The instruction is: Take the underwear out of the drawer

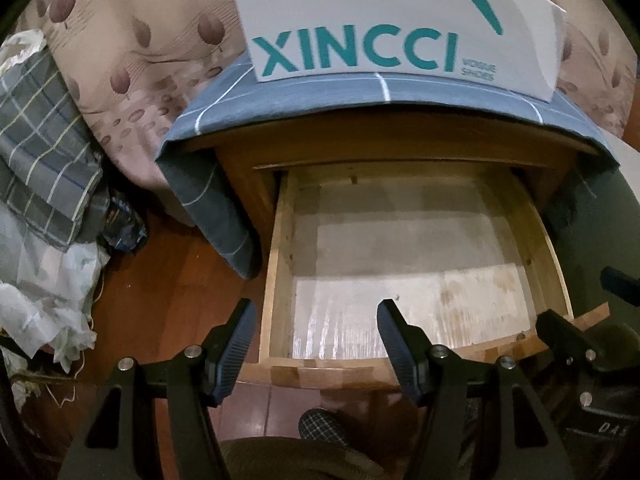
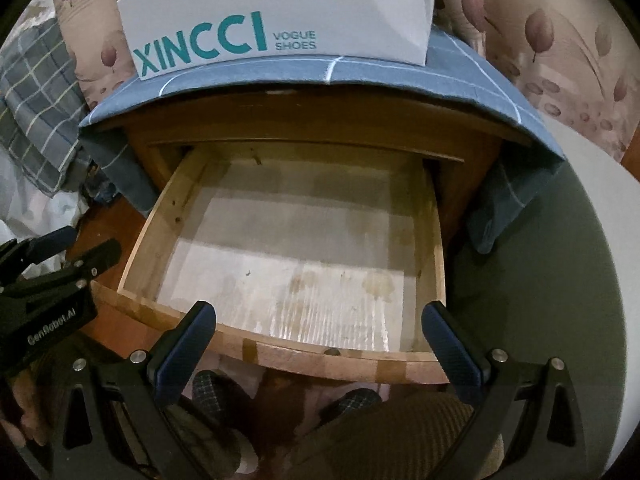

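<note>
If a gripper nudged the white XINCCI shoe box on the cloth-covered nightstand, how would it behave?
The white XINCCI shoe box looks like thin cardboard, so probably light and easily dented. It sits on the blue checked cloth, which might bunch or slide with it. Its broad base makes tipping unlikely.

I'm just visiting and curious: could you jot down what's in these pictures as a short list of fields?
Drawer: wooden drawer, pulled open
Drawer contents: nothing visible, only a bare pale bottom
On top of cabinet: blue checked cloth with a white shoe box standing on it
Left claw: open, empty, over the drawer's front left corner
Right claw: open, empty, over the drawer's front edge
</note>
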The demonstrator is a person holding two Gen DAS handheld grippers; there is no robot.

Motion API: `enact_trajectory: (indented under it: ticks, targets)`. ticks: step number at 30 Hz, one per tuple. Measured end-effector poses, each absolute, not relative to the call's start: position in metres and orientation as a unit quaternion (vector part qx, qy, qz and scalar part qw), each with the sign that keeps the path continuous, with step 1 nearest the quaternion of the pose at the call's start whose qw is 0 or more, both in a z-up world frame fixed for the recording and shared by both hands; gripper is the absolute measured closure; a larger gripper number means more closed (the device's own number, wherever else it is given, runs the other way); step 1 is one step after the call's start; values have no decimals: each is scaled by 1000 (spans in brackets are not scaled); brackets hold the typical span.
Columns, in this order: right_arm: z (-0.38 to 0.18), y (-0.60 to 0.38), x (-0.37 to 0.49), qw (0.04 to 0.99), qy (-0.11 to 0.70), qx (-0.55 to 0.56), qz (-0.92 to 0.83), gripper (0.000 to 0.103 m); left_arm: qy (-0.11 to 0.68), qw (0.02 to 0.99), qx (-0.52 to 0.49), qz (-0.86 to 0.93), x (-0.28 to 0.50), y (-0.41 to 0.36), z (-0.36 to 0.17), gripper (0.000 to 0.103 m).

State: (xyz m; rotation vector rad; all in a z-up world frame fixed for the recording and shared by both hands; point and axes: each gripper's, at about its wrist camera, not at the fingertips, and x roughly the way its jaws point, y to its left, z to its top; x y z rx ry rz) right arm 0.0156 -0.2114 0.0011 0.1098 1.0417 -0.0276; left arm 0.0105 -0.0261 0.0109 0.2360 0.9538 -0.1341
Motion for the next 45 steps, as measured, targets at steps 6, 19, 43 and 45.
enact_trajectory:
  ticks: [6, 19, 43, 45]
  targets:
    - [2, -207, 14, 868, 494, 42, -16, 1, 458, 880, 108, -65, 10, -26, 10, 39]
    - [-1, -205, 15, 866, 499, 32, -19, 1, 463, 878, 99, -73, 11, -26, 11, 39]
    - [-2, -204, 16, 864, 502, 28, -20, 1, 464, 877, 98, -71, 12, -26, 10, 39]
    - [-1, -204, 16, 864, 502, 28, -20, 1, 464, 877, 98, -70, 12, -26, 10, 39]
